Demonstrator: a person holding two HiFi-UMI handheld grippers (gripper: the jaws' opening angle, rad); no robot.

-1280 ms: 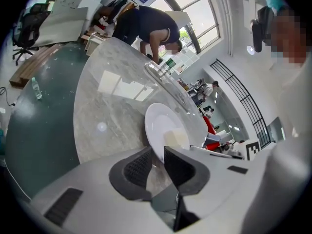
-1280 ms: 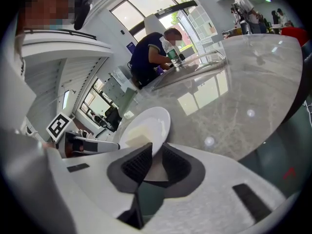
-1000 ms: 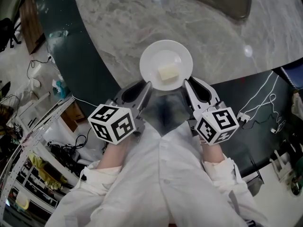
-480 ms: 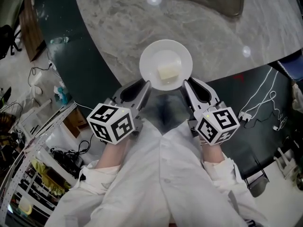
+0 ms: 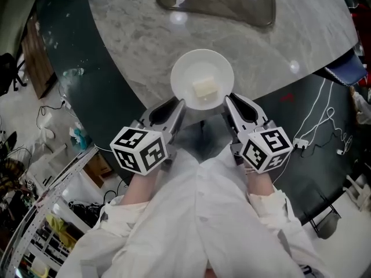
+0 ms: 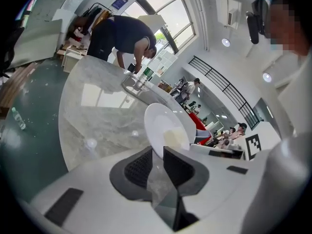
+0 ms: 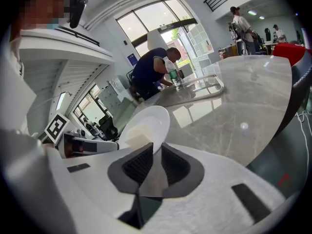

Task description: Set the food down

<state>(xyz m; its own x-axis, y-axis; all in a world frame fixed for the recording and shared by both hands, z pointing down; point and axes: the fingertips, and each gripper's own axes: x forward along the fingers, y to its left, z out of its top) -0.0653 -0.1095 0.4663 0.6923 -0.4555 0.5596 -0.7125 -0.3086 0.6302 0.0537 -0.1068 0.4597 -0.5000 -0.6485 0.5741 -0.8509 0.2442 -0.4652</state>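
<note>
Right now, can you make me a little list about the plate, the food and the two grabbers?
plate: white, round, at the near edge of the table
food: one pale block, lying in the middle of the plate
left gripper: shut on the plate's rim, near-left side
right gripper: shut on the plate's rim, near-right side; jaws have just been closing
table: grey marble, rounded edge

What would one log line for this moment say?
left gripper: clamped on white plate rim | right gripper: jaws just closing on opposite rim | pale food block: on plate
</note>
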